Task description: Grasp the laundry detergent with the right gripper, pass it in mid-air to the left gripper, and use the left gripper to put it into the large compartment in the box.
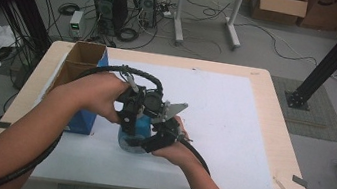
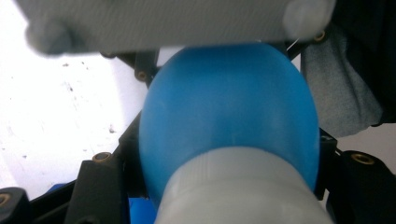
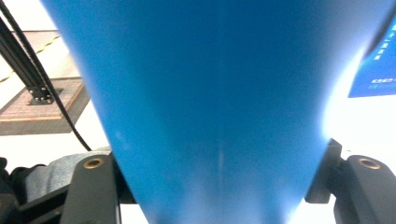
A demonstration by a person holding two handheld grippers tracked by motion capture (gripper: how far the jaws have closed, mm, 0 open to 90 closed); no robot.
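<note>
- Over the counter (image 1: 255,112), beside the box (image 1: 82,69), your left tool (image 1: 127,118) clamped the blue bottle (image 1: 132,137) near its cap to steady it.
- Your right tool (image 1: 146,144) straddled its body; grip unclear.

object: blue bottle (image 1: 133,132), translucent blue plastic with a smooth, rounded body
cap: pale grey, ribbed screw cap (image 2: 243,191) at the near end in the left gripper view, set on the bottle's neck
shoulder: the body bulges in a dome (image 2: 229,112) just past the cap
body: in the right gripper view a plain blue wall (image 3: 210,93) that narrows toward the bottom of the frame; no label is visible
pose: cannot tell exactly; largely hidden in the high view
place: over the white board, near the table's middle and towards its front, just right of the blue box
contact: held between black jaws on either side, at the cap end and at the body
</note>
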